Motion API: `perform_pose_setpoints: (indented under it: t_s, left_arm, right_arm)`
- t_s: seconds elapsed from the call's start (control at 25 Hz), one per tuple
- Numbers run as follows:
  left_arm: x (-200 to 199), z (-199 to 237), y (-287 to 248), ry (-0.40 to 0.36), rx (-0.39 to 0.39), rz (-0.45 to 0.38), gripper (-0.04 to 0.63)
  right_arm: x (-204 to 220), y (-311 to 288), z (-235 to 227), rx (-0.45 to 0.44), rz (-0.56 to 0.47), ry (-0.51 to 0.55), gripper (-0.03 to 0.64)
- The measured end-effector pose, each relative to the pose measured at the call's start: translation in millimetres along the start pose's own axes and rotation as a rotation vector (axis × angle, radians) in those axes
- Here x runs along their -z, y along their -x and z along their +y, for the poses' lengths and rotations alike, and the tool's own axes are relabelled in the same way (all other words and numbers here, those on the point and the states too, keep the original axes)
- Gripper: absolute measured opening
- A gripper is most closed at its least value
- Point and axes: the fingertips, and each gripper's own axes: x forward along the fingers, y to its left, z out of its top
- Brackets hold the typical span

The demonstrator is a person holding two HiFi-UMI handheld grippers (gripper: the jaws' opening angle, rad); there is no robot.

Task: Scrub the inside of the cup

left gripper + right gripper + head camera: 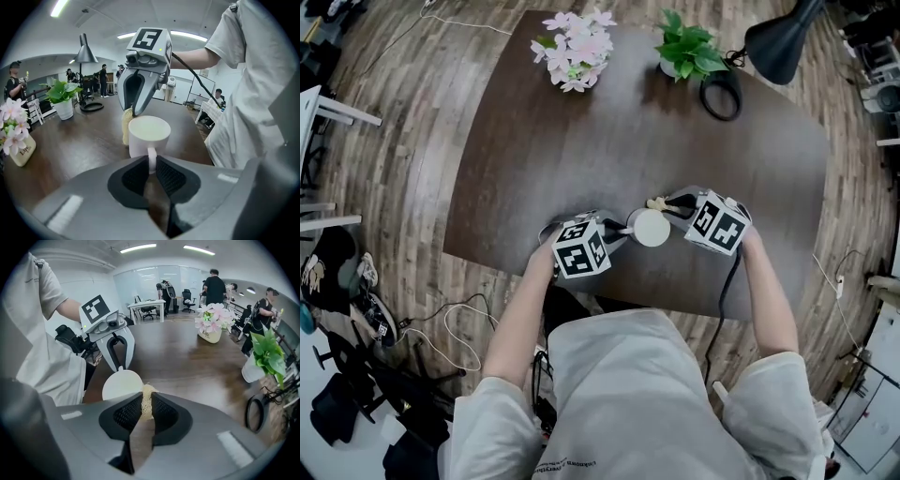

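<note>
While I work both tools over the dark brown wooden table (pixel 609 141), I list:

1. White ceramic cup (pixel 149 133): upright, near the table's front edge, its handle pinched between my left gripper's (pixel 151 165) narrowed jaws.
2. Pale fibrous scrubbing pad (pixel 147 397): clamped in my right gripper (pixel 146 408), just beside the cup's rim.

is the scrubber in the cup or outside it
Outside. The pale yellow fibrous scrubber, pinched in the right gripper, sits beside the white cup, not in its open mouth.
</note>
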Motion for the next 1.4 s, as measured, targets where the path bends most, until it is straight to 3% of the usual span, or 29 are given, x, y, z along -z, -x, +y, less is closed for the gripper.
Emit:
perform_pose_setpoints:
  t_s: [0.2, 0.52, 0.8, 1.4]
  left_arm:
    - [-1, 2, 0, 0.026, 0.008, -0.023, 0.051]
    - [3, 10, 3, 0.061, 0.035, -0.064, 0.063]
    - [4, 11, 5, 0.006, 0.088, -0.063, 0.063]
    - [9, 14, 7, -0.010, 0.107, -0.084, 0.061]
  right_arm:
    - [-18, -7, 0, 0.002, 0.036, 0.043, 0.081]
    - [-33, -23, 5, 0.012, 0.175, 0.067, 0.080]
    - [-51, -26, 13, 0.014, 0.206, -0.024, 0.078]
    - [-76, -55, 17, -0.065, 0.266, -0.145, 0.078]
